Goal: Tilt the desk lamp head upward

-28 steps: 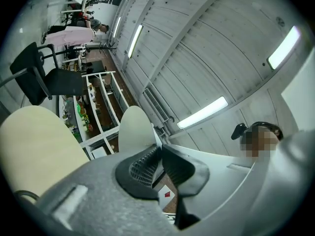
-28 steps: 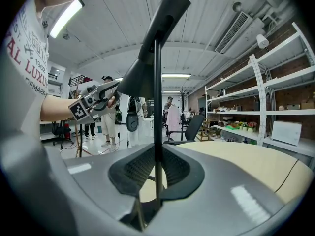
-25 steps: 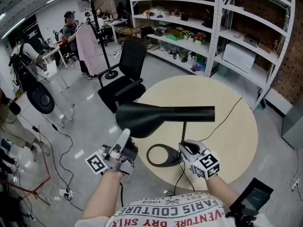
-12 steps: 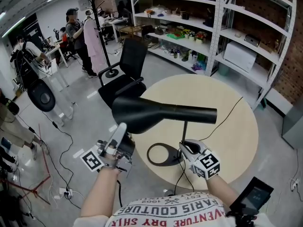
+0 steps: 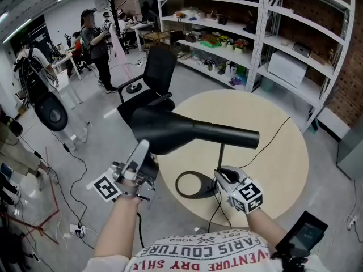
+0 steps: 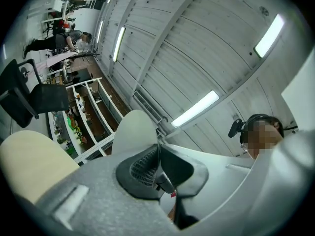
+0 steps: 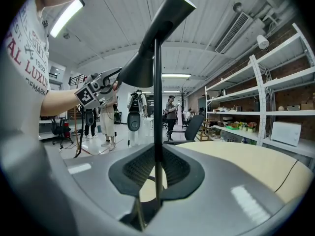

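A black desk lamp stands on the round beige table [image 5: 283,169], with a ring base [image 5: 195,186], a thin stem [image 5: 221,154] and a long cone head [image 5: 187,132]. My left gripper [image 5: 143,147] is at the wide rim of the head, off the table's left edge. Its jaws are closing on the thin rim, seen edge-on between them in the left gripper view [image 6: 158,161]. My right gripper [image 5: 223,176] is shut on the stem just above the base. In the right gripper view the stem [image 7: 157,107] rises from between the jaws [image 7: 156,173] to the head [image 7: 157,38].
A black office chair [image 5: 150,89] stands beyond the table's left side. Metal shelves [image 5: 272,33] line the back and right. People stand at the back left [image 5: 93,38]. The lamp's cable [image 5: 266,137] crosses the table, and more cables [image 5: 68,197] lie on the floor.
The wide end of the lamp head has risen and swung slightly left, with my left gripper moving along at its rim. The right gripper has stayed on the stem.
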Motion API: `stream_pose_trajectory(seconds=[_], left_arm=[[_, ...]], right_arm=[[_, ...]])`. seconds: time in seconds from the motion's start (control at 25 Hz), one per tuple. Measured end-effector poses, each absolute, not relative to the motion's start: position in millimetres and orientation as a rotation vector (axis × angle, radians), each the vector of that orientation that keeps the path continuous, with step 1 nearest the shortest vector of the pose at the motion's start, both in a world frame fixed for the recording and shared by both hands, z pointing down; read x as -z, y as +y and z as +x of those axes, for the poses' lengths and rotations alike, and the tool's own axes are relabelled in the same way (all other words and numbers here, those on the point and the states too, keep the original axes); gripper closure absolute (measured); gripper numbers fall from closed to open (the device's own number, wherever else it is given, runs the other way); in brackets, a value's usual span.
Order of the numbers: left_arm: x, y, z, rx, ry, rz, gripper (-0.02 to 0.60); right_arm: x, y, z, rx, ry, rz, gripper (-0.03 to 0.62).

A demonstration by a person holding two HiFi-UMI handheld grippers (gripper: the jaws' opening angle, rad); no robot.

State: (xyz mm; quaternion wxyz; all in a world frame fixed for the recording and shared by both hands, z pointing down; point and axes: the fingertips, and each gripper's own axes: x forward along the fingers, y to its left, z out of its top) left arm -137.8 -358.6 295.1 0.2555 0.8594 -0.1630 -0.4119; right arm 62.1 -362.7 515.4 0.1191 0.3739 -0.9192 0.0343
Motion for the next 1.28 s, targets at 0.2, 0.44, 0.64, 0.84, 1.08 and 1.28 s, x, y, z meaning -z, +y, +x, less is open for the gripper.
stream_pose_trajectory(seconds=[0.2,0.44,0.64,0.84,1.08,1.28], left_arm=[[-285,-358,-135,1.09,-0.449,2.367,0.575],[-274,-352,-137,1.061,-0.458,2.434,0.577],[-264,-351,-138,1.031,-0.481,2.503,0.578],[-254,-351,-135,1.006,-0.511,2.532,0.58],[-242,-350,-127,0.981,-0.52,2.58,0.581],[-230,-349,-123,0.956,-0.531,2.623,0.58]], right_arm=[[-514,-364,65,-0.101,-2.685,1.094,0.551],[-518,-363,61,-0.101,-2.682,1.1,0.551],[-518,-365,61,-0.103,-2.678,1.108,0.551],[-516,-366,63,-0.109,-2.67,1.117,0.551],[-518,-370,65,-0.105,-2.66,1.127,0.551],[-518,-372,66,-0.098,-2.655,1.138,0.551]])
